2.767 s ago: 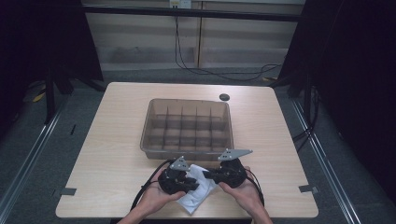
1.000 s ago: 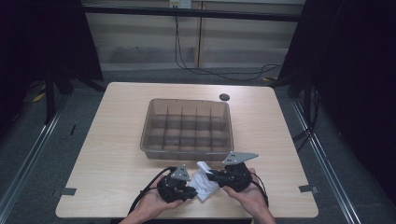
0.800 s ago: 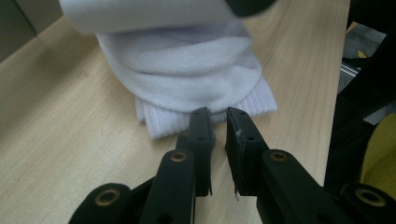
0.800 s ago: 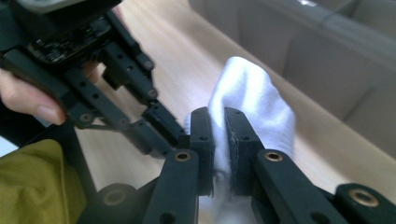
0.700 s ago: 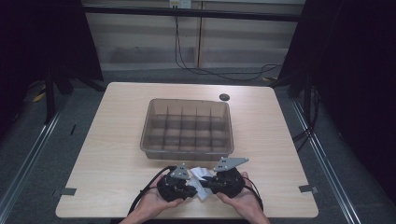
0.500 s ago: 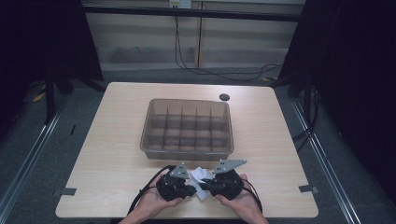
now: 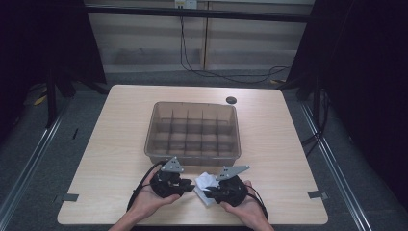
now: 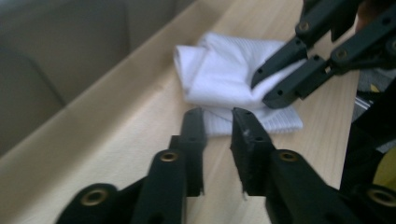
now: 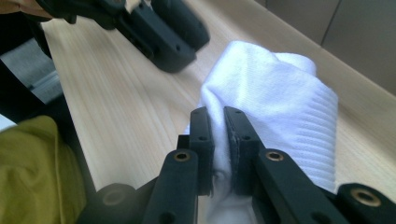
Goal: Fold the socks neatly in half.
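The right gripper (image 9: 218, 119) has its jaws pressed together on a fold of the white cloth (image 9: 275, 102), which bunches up between them and swells out ahead of and to one side of the tips. In the high view the right gripper (image 7: 210, 192) sits at the near edge of the table (image 7: 288, 144), with the cloth (image 7: 204, 182) at its tip, lying on the wood between the two grippers.

The left gripper (image 8: 219, 123) has its jaws a little apart, with a narrow gap between them and nothing held in it. Its tips rest just short of the near edge of the cloth (image 8: 229, 74); whether they touch it I cannot tell. Just beyond them, across the cloth, the right gripper's jaws are pinched on the folded top layer. In the high view the left gripper (image 7: 188, 184) lies just beside the cloth, facing the right one.

A brown divided tray (image 7: 192, 156) stands just past both grippers, farther along the table.
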